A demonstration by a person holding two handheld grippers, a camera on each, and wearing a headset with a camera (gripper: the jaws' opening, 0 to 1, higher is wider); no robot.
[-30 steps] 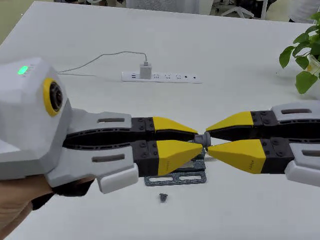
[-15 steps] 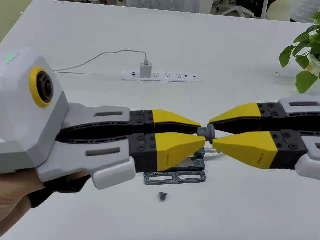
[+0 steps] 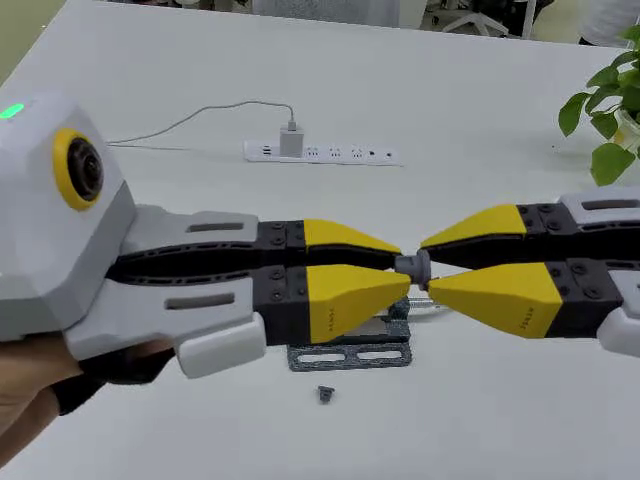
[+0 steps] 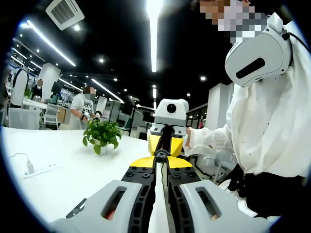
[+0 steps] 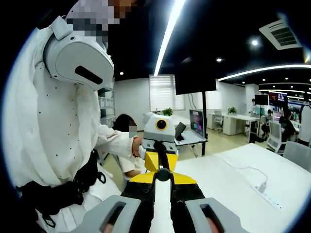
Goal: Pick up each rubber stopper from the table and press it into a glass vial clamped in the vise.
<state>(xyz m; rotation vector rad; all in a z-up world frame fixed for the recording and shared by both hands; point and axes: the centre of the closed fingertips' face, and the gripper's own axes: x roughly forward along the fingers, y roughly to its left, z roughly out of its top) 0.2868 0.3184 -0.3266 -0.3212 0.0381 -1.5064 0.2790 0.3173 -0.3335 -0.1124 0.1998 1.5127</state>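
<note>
While both grippers meet tip to tip above the counter [image 3: 480, 110], the left gripper [image 3: 398, 272] comes in from the left and the right gripper [image 3: 430, 272] from the right. Each has its yellow jaws closed on the same grey rubber stopper [image 3: 412, 267], one from either side. The stopper is held in the air, off the counter, and pinched between the two sets of tips. Each gripper view shows it sitting at that gripper's jaw tips, with the other gripper head-on behind it. A hand [image 3: 30, 400] grips the left gripper's body at the lower left. Directly under the tips sits the vise [image 3: 350, 355], a grey slotted base plate on the counter. Its upper part is mostly hidden by the left gripper, and the vial can't be made out. Just in front of the vise lies a loose stopper [image 3: 326, 394], small and dark, apart from the plate. Farther back are a white power strip [image 3: 330, 155] with a charger [image 3: 291, 140] plugged in and a cable [image 3: 200, 115] trailing left. A green plant [image 3: 605, 110] is at the right edge.
</note>
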